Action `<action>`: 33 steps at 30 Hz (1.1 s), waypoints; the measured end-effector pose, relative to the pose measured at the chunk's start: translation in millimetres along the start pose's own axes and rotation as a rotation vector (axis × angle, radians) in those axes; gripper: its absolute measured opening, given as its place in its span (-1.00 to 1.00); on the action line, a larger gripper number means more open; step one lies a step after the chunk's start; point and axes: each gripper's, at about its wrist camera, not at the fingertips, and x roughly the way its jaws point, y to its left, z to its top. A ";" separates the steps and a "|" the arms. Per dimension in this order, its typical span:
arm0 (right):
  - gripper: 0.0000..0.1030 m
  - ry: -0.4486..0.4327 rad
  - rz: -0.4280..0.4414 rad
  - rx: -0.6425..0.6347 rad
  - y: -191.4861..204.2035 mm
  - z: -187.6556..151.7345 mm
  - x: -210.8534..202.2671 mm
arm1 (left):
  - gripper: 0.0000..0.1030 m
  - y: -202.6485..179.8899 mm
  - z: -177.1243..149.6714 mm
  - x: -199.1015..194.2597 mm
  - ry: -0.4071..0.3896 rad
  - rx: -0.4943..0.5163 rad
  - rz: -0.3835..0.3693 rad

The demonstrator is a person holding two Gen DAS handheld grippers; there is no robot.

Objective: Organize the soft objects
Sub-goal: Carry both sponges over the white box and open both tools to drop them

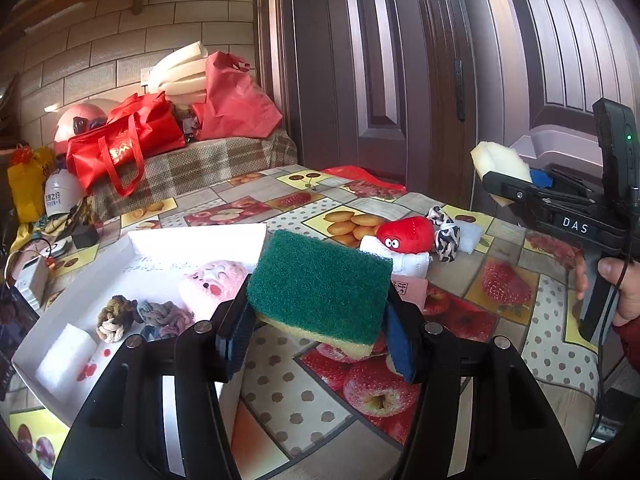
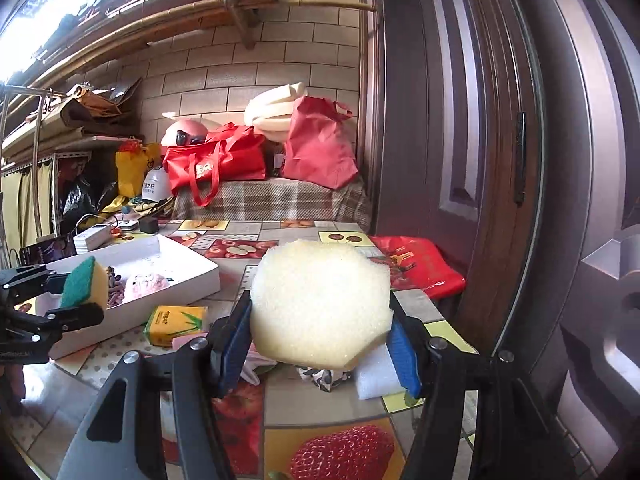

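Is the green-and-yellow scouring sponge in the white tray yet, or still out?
Out. The green-and-yellow scouring sponge is clamped in the left gripper, held in the air beside the white cardboard tray.

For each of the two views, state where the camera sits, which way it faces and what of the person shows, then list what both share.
Left wrist: rides the left gripper, looking over the green scouring sponge toward the white tray and door; the right gripper and a hand show.
Right wrist: rides the right gripper, clamping the pale foam sponge, facing the brick wall; the left gripper shows.
Shared: tray, both sponges, fruit-print tablecloth, red bags.
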 end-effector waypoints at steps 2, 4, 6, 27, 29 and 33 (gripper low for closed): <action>0.20 -0.011 0.000 0.035 -4.3 1.7 2.4 | 0.11 6.9 -2.7 -5.8 -0.004 -0.012 0.014; 0.20 -0.019 -0.010 0.043 -4.2 2.6 2.4 | 0.11 16.1 -5.6 -11.2 -0.003 -0.033 0.024; 0.20 -0.028 -0.008 0.046 -1.6 3.2 1.6 | 0.11 24.3 -10.2 -16.7 -0.002 -0.060 0.034; 0.20 0.006 0.209 -0.013 81.7 7.1 14.1 | 0.12 72.3 -27.6 -43.9 -0.018 -0.156 0.156; 0.20 0.015 0.219 -0.012 86.5 7.3 16.9 | 0.12 75.1 -28.4 -44.3 -0.018 -0.159 0.160; 0.20 0.029 0.240 -0.015 97.4 8.4 20.9 | 0.12 78.1 -29.8 -45.4 -0.015 -0.152 0.172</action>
